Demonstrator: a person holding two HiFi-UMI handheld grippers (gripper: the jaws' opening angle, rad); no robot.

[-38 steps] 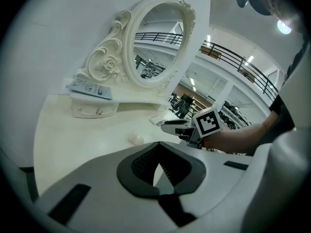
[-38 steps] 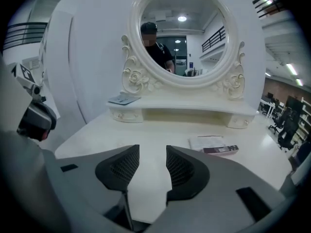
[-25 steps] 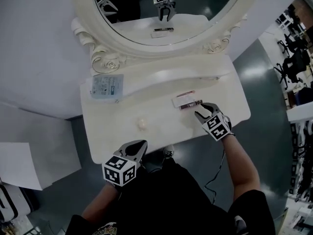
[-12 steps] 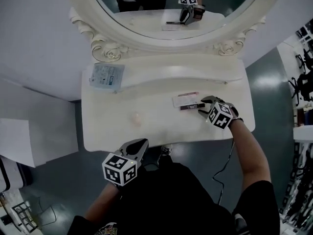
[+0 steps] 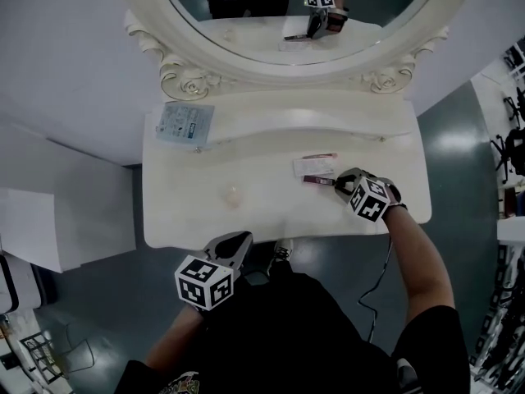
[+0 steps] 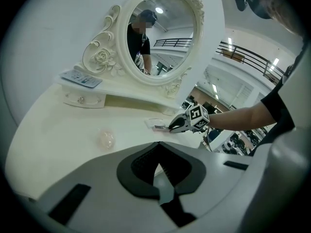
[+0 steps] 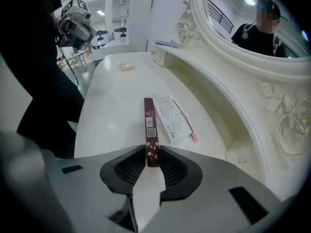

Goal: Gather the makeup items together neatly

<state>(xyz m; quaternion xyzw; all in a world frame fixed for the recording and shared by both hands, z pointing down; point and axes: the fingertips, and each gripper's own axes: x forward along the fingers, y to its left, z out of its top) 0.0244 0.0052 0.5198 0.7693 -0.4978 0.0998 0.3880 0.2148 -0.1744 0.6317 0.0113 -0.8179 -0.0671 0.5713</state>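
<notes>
A slim dark red box (image 7: 151, 130) lies on the white dressing table (image 5: 262, 212), beside a white printed packet (image 7: 170, 116) and a thin pink stick (image 7: 185, 121). My right gripper (image 7: 152, 152) points steeply down at the box's near end. Its jaws have just been closing, and the pads now press on both sides of the box (image 5: 318, 180). A small pale round item (image 5: 233, 195) sits alone at mid-table. My left gripper (image 5: 234, 243) hangs off the table's front edge, shut on nothing. The left gripper view shows its jaws (image 6: 158, 144) met at the tips.
A blue-and-white packet (image 5: 184, 122) rests on the raised shelf at the left. The oval carved mirror (image 5: 287, 23) stands behind the shelf. A small drawer knob (image 6: 81, 100) sits under the shelf. Grey floor lies beyond the table's front and right edges.
My right gripper has sunk and rolled over the dark red box's end, and its jaws have closed on it. My left gripper has shifted a little along the front edge.
</notes>
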